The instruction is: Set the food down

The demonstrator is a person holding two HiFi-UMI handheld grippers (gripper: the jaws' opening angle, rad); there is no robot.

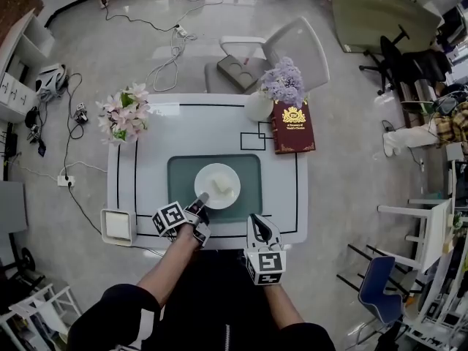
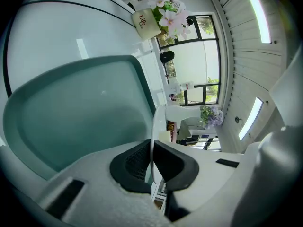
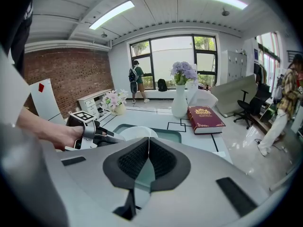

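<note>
White table (image 1: 146, 159) with a teal mat (image 1: 183, 174) in its middle lies below you. Your left gripper (image 1: 202, 199) is clamped on the near rim of the white plate (image 1: 212, 175), with the thin edge pressed between both pads. The plate is over the mat and a pale piece of food (image 1: 222, 189) lies on it; whether the plate touches the mat I cannot tell. Your right gripper (image 1: 257, 221) has its jaws together with nothing in them, over the table's near edge. Near the far right corner are a red book (image 1: 293, 126) and a vase of purple flowers (image 1: 259, 107); pink flowers (image 1: 124, 115) stand at the far left corner.
</note>
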